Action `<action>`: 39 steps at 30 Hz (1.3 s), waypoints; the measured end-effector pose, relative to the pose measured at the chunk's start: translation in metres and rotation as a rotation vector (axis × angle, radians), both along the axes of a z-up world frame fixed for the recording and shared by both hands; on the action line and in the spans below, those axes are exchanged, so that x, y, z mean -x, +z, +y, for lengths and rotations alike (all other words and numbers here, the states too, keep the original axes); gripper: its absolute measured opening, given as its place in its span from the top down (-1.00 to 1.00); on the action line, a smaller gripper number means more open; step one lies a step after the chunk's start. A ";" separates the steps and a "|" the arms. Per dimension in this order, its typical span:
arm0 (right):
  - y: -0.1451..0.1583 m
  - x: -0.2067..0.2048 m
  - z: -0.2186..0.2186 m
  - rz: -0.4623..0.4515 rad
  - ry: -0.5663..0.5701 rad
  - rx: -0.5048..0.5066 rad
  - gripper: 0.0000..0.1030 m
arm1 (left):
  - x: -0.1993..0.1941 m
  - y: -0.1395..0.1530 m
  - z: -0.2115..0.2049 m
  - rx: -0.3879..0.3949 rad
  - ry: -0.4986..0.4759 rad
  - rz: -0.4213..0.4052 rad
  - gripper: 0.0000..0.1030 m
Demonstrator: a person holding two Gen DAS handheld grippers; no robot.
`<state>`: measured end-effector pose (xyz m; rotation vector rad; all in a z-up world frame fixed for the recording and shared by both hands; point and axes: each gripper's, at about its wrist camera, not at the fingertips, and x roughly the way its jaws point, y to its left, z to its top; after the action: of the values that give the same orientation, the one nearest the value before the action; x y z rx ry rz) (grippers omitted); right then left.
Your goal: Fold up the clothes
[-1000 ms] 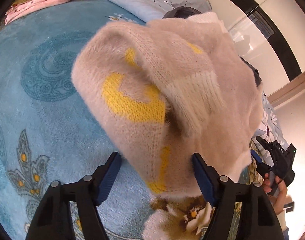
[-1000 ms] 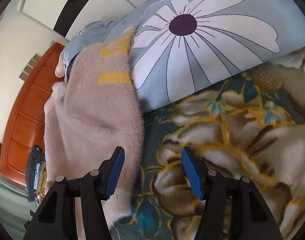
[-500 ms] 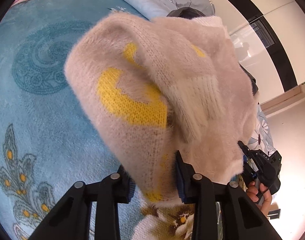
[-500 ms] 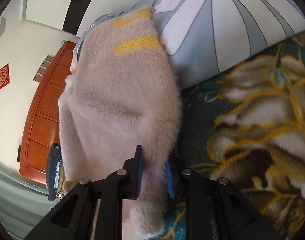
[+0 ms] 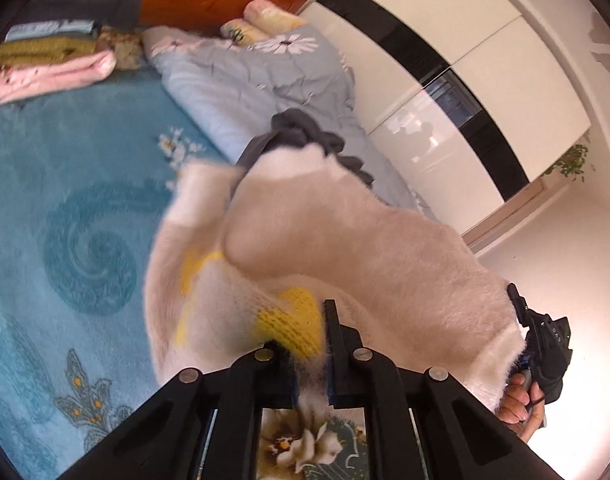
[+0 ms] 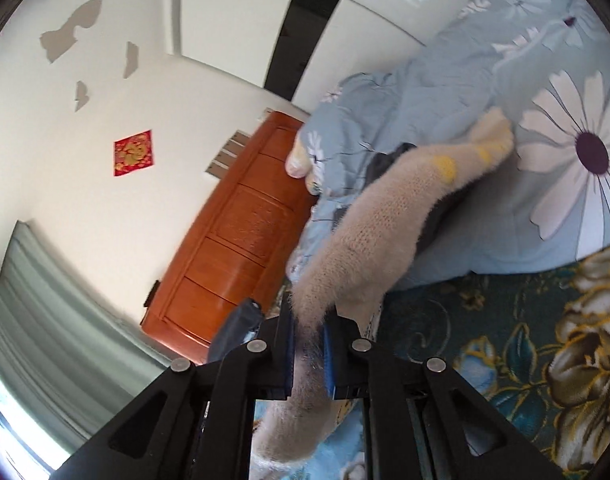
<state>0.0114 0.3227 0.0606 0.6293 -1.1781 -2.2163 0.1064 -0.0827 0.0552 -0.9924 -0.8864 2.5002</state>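
While both hand-held tools are clamped, the fluffy beige knitted sweater with yellow lettering (image 5: pixel 345 248) hangs between them above the bed.

Item, left gripper (image 5: pixel 311 354): jaws closed on the sweater's edge at a yellow knit patch; fabric rises forward and rightward from the jaws, bulging in a slack fold.

Item, right gripper (image 6: pixel 308 354): jaws closed on a narrow, bunched part of the same sweater (image 6: pixel 369 248); from here the garment runs forward and up to the right, its far end with yellow spots lying against the pale blue quilt with large white daisies (image 6: pixel 545 168). In the left wrist view this gripper (image 5: pixel 545 348) and the person's hand (image 5: pixel 521 404) show at the sweater's right-hand edge.

Item, surroundings: turquoise patterned plush blanket (image 5: pixel 65 220) below and left of the left gripper; folded pink and olive clothes (image 5: pixel 53 68) stacked far ahead on the left; dark grey garment (image 5: pixel 301 132) beyond the sweater, on the quilt; orange wooden headboard (image 6: pixel 241 236).

Governing relation, as judged: the sweater's long axis runs from gripper to gripper, each holding one end of an edge, neither nearer; body of cloth sags forward of both. Spreading or laying flat depends on drawing the two grips apart along that axis. Stage of folding: not determinable.
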 end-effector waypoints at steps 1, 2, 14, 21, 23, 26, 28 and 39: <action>0.012 -0.011 0.000 0.033 0.005 -0.001 0.77 | -0.009 0.017 -0.002 0.008 -0.003 0.042 0.82; 0.025 -0.021 -0.001 0.066 0.010 -0.003 0.77 | -0.018 0.034 -0.005 0.016 -0.006 0.084 0.82; 0.167 -0.222 -0.011 0.468 0.091 -0.121 0.77 | -0.136 0.188 -0.055 0.005 -0.060 0.417 0.81; 0.165 -0.239 -0.022 0.387 0.076 -0.189 0.77 | -0.070 0.136 -0.040 0.071 -0.074 0.206 0.81; 0.133 -0.215 -0.019 0.279 0.058 -0.186 0.77 | -0.047 0.096 -0.034 0.083 -0.072 0.109 0.80; 0.068 -0.176 -0.010 0.076 0.025 -0.149 0.77 | -0.024 0.033 -0.027 0.072 -0.073 -0.037 0.80; 0.024 -0.159 -0.002 -0.050 0.004 -0.122 0.77 | -0.013 -0.002 -0.022 0.068 -0.078 -0.118 0.80; -0.062 -0.109 0.018 -0.254 -0.083 -0.123 0.77 | 0.039 -0.063 0.007 0.162 -0.101 -0.244 0.74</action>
<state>0.1200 0.3409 -0.0011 0.9511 -1.2160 -2.3440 0.0678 -0.0754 -0.0077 -1.3828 -0.6863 2.4307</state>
